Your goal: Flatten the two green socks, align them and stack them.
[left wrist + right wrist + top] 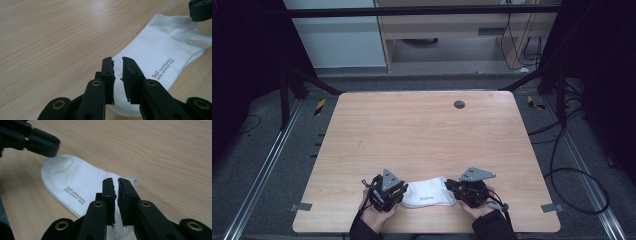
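Note:
A white sock (429,192) with small grey lettering lies flat near the table's front edge, between my two grippers. My left gripper (404,192) is at the sock's left end; in the left gripper view its jaws (117,61) stand a little apart over the sock (160,50), and I see no fabric between them. My right gripper (451,187) is at the sock's right end. In the right gripper view its jaws (115,181) are almost together above the sock (75,185), with only a thin slit and no cloth in it. A hand holds each gripper from below.
The wooden table (422,130) has a round dark grommet (459,104) near its far edge. Grey tape marks (301,206) sit at both front corners. Cables run along the floor at the right (572,175), and metal rails flank the table.

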Motion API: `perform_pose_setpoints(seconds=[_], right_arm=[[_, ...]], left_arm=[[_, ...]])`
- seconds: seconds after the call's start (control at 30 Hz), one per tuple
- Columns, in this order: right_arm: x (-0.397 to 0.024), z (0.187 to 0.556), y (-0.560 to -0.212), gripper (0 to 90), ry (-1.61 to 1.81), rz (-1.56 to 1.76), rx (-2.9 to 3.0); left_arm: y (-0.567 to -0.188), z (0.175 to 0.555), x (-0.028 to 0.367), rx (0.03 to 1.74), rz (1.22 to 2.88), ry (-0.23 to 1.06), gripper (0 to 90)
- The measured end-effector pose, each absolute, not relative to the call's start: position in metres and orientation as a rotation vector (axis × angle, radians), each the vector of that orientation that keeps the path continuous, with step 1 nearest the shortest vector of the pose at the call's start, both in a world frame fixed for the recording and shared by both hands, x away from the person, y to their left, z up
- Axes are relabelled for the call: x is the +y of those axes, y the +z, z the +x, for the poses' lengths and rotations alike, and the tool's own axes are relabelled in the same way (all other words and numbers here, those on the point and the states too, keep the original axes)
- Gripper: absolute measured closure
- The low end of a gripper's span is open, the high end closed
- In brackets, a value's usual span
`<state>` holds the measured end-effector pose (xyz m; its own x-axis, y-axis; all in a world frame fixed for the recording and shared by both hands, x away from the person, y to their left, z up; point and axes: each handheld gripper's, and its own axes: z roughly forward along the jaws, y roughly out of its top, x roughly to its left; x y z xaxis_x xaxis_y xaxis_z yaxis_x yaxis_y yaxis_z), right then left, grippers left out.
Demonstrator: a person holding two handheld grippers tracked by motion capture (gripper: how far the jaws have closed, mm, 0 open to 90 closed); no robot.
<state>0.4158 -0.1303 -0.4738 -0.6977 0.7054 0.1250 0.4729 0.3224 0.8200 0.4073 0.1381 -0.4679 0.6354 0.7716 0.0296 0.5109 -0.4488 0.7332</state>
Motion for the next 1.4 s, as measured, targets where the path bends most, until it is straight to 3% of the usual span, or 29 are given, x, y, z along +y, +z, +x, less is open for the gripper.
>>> perform_pose_setpoints(seconds=[0.33, 0.67, 1.0, 1.2, 1.4], right_arm=[[-0.124, 0.414, -0.494, 89.7, 1.174, 1.077, 2.444], [-0.132, 0.412, -0.499, 89.9, 1.114, 1.107, 2.471], [-0.136, 0.413, -0.484, 89.0, 1.266, 1.077, 2.391], [-0.143, 0.423, -0.475, 81.3, 1.314, 1.084, 2.301], [-0.159, 0.433, -0.473, 66.9, 1.307, 1.125, 2.201]], left_arm=[[-0.487, 0.405, 0.127, 0.972, 2.263, 0.475, 86.4], [-0.489, 0.403, 0.126, 0.964, 2.288, 0.503, 87.0], [-0.472, 0.404, 0.133, 0.929, 2.179, 0.528, 78.9], [-0.464, 0.414, 0.149, 0.959, 2.102, 0.546, 71.7], [-0.461, 0.424, 0.168, 0.997, 2.046, 0.575, 62.2]])
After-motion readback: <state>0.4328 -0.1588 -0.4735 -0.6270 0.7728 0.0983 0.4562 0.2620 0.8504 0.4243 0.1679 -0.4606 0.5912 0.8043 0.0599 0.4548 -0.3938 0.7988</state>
